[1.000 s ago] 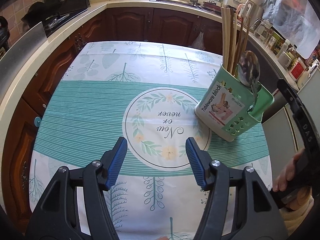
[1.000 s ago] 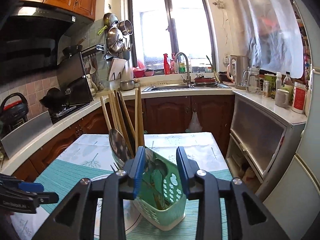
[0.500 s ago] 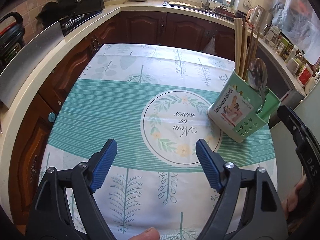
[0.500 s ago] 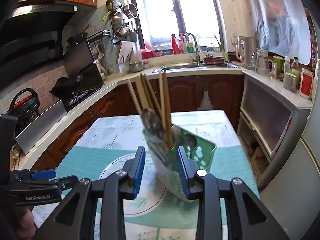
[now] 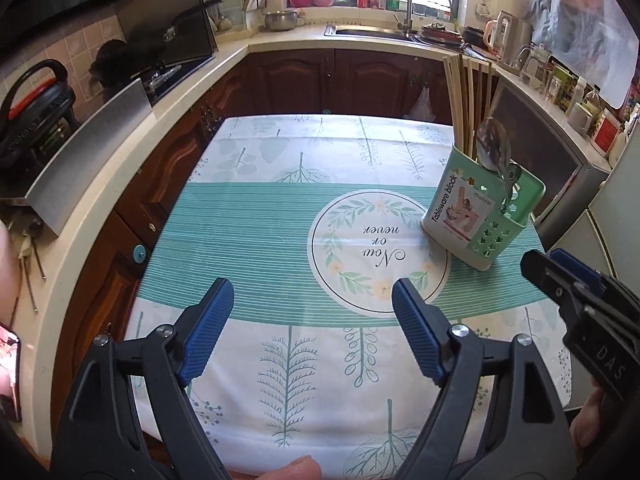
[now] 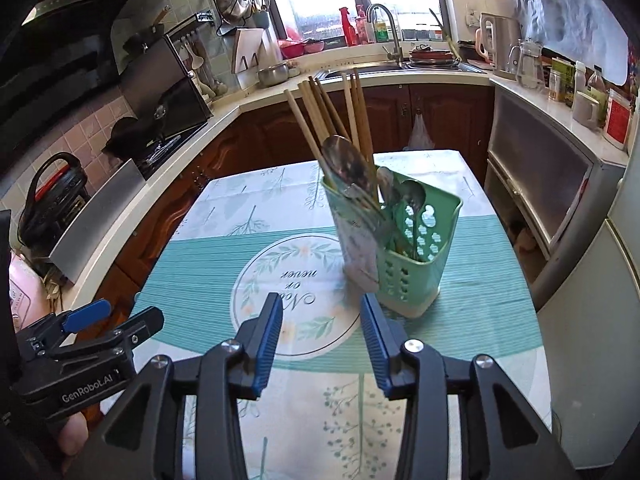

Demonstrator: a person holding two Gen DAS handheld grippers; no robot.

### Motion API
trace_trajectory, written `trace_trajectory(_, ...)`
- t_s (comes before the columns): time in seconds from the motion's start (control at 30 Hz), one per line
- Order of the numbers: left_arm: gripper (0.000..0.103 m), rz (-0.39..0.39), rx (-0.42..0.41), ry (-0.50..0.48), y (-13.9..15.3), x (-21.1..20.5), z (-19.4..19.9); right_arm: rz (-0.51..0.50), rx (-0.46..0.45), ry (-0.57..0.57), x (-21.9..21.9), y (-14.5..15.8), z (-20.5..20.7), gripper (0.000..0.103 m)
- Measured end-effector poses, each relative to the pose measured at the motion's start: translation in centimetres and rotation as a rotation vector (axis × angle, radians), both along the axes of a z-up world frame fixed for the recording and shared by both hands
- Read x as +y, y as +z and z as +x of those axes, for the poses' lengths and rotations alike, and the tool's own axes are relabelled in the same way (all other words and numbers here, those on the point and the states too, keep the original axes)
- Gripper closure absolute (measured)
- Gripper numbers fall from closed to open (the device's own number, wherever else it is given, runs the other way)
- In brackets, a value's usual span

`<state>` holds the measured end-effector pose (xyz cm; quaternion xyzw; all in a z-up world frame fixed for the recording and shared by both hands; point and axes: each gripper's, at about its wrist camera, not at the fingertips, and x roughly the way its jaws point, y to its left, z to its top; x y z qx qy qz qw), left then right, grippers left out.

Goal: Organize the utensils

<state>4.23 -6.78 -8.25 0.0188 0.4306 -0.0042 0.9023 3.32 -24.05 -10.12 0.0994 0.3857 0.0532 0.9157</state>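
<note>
A green utensil holder (image 5: pixel 482 216) stands upright on the table's right side, also in the right wrist view (image 6: pixel 400 248). Wooden chopsticks (image 6: pixel 332 116) and metal spoons (image 6: pixel 350 164) stand in it. My left gripper (image 5: pixel 312 320) is open and empty above the near part of the table. My right gripper (image 6: pixel 322 328) is open and empty, a short way in front of the holder and apart from it. Its body shows at the right edge of the left wrist view (image 5: pixel 580 300).
The table carries a teal and white leaf-print cloth (image 5: pixel 248 232). Wooden cabinets and a counter with a stove (image 5: pixel 160 76) run along the left, a sink (image 5: pixel 372 32) at the back, a cabinet with jars (image 5: pixel 560 128) on the right.
Both grippers have pulled back toward the near edge of the table. My right gripper has left the holder, which now stands free. My left gripper has opened wider.
</note>
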Motion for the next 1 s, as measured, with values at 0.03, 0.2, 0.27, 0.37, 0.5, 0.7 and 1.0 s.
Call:
trace_trajectory(0.03, 0.023, 0.002, -0.009, -0.002, 0.3, 0.0, -0.3, 0.006, -0.004, 0.002, 0.2, 0.2, -0.2, 0.055)
trace_trajectory(0.2, 0.023, 0.004, -0.042, 0.006, 1.3, 0.2, -1.2, -0.037, -0.086, 0.022, 2.4, 1.8, -1.9, 0.047)
trace_trajectory(0.27, 0.023, 0.016, -0.061, 0.026, 1.6, 0.4, -1.7, -0.059, -0.113, 0.038, 3.1, 2.3, -2.3, 0.046)
trace_trajectory(0.37, 0.023, 0.014, -0.075, 0.042, 1.9, 0.8, -2.0, -0.074, -0.134, 0.041, 3.7, 2.7, -2.5, 0.045)
trace_trajectory(0.5, 0.023, 0.028, -0.088, 0.055, 2.0, 1.0, -2.3, -0.076, -0.138, 0.045, 4.1, 2.7, -2.5, 0.045)
trace_trajectory(0.7, 0.023, 0.036, -0.096, 0.061, 2.0, 1.1, -2.2, -0.072, -0.138, 0.046, 4.2, 2.7, -2.5, 0.045)
trace_trajectory(1.0, 0.023, 0.044, -0.090, 0.069, 1.7, 1.1, -1.9, -0.067, -0.121, 0.048, 4.6, 2.4, -2.3, 0.045)
